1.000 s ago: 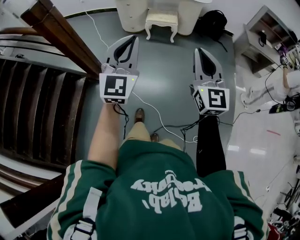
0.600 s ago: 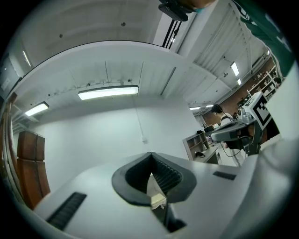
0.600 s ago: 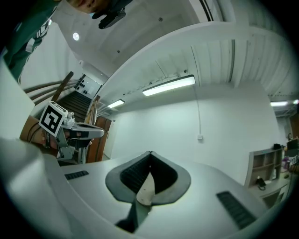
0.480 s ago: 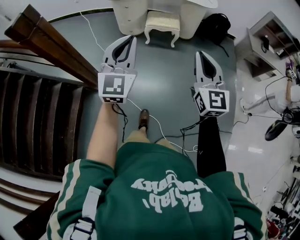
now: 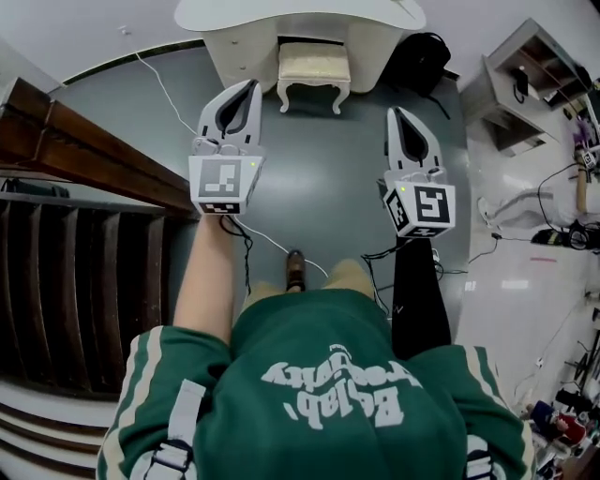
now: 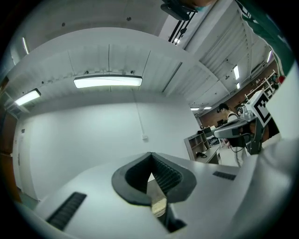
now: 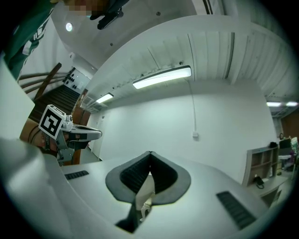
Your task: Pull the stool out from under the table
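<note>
A cream stool (image 5: 314, 67) with curved legs stands on the grey floor, its back part tucked under a white table (image 5: 300, 13) at the top of the head view. My left gripper (image 5: 252, 84) is held in the air short of the stool's left side, shut and empty. My right gripper (image 5: 395, 112) hovers to the stool's right and nearer to me, also shut with nothing in it. In the left gripper view the jaws (image 6: 150, 155) meet against a white wall. In the right gripper view the closed jaws (image 7: 149, 154) face the same wall.
A dark wooden stair rail (image 5: 89, 155) and steps fill the left side. A black bag (image 5: 422, 52) lies right of the table, and an open shelf unit (image 5: 525, 80) stands at the far right. White and black cables (image 5: 281, 246) trail across the floor by the person's shoe (image 5: 295, 269).
The person has walked forward: the stool and table sit lower and fuller in the head view, and the stair rail has slid left. Both grippers stay shut, held out in front.
</note>
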A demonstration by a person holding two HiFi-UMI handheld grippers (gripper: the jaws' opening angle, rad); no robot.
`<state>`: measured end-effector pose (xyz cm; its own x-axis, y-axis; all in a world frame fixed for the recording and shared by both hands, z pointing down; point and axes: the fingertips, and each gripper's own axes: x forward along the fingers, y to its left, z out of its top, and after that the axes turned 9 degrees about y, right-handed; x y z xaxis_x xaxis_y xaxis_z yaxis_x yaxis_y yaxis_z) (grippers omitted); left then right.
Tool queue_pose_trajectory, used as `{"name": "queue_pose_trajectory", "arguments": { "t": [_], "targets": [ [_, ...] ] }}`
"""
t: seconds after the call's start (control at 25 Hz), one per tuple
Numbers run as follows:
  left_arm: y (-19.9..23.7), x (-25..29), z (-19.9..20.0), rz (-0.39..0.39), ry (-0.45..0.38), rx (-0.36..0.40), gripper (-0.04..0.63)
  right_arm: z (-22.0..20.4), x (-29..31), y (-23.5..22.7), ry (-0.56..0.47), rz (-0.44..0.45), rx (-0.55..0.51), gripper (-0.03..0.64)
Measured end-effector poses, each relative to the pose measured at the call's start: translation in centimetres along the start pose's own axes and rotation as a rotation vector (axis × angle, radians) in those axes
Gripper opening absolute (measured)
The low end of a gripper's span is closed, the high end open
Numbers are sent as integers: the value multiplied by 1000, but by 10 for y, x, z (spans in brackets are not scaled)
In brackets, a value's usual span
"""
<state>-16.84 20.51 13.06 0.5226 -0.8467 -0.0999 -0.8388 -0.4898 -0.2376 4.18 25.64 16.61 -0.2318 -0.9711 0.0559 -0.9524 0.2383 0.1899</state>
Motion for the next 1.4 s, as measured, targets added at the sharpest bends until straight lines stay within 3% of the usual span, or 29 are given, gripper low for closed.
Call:
{"name": "queue_pose_trajectory", "arguments": {
  "t": [0.36, 1.0, 1.4],
  "targets": [
    [18, 69, -18, 1, 10, -14, 14, -11, 57, -38, 21, 4, 6, 8],
    [75, 316, -41, 96, 43, 56, 14, -8, 297, -166, 3, 129, -45, 8],
    [105, 396, -68, 135, 97, 62, 14, -16, 395, -196, 4, 197, -23, 8]
  ]
}}
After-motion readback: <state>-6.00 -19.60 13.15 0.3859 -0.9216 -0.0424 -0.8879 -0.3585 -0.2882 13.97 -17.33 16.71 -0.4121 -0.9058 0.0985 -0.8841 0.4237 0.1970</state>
